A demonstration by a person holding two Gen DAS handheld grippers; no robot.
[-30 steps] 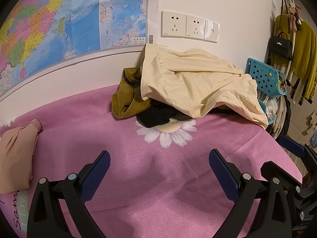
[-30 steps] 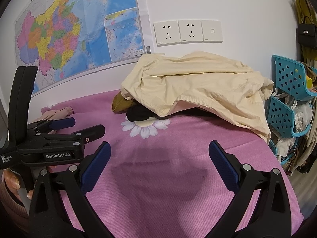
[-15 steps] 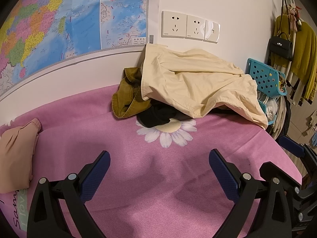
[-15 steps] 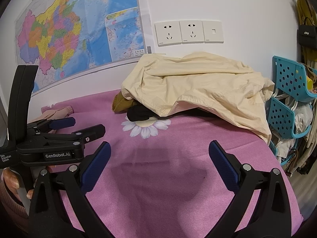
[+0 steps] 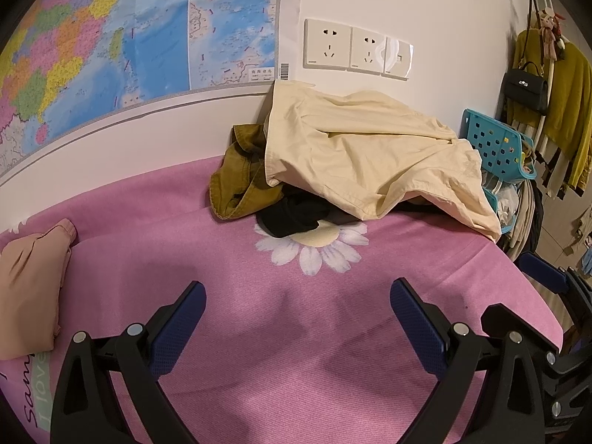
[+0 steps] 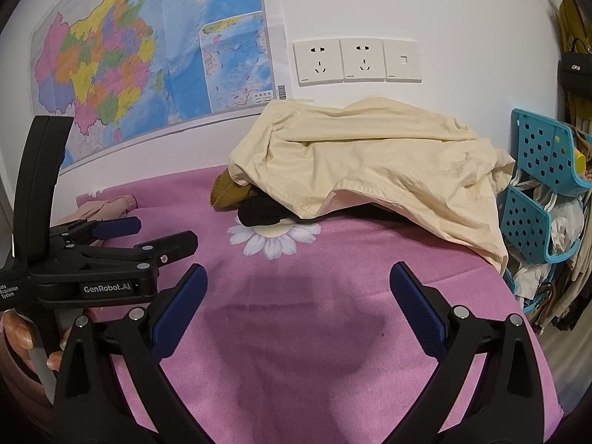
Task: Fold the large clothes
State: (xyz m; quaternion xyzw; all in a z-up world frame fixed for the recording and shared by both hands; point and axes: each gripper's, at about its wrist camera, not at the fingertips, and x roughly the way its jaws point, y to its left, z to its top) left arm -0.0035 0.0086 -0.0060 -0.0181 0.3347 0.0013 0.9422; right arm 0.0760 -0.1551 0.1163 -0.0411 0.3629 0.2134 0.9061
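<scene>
From the left wrist view we see our left gripper (image 5: 296,318) with its jaws spread wide and nothing between them, hovering over bare pink bedspread (image 5: 229,259). The pile waiting to be folded sits at the far side against the wall: a large cream garment (image 5: 370,155) draped over the top, an olive-green garment (image 5: 240,181) poking out at its left, and a black garment (image 5: 292,214) spilling from underneath onto the printed daisy (image 5: 314,248). At the far left edge lies a peach garment (image 5: 29,285), laid flat with tidy edges, which we judge to be one piece already folded and set aside. Our right gripper (image 5: 544,277) shows only partly at the right edge of this view.

From the right wrist view our right gripper (image 6: 296,296) is likewise wide open and empty above the bedspread (image 6: 333,333). The left gripper (image 6: 144,233) sits off to the left, held by a hand (image 6: 22,336), its jaws parted and empty. The cream garment (image 6: 370,170) is well ahead of both tools, untouched, with the black garment (image 6: 262,211) and a corner of the olive-green garment (image 6: 225,192) beneath it. The peach garment (image 6: 107,207) is near the far left.

We reckon the work is early on: one item looks done, three heaped ones remain, and none is yet grasped
</scene>
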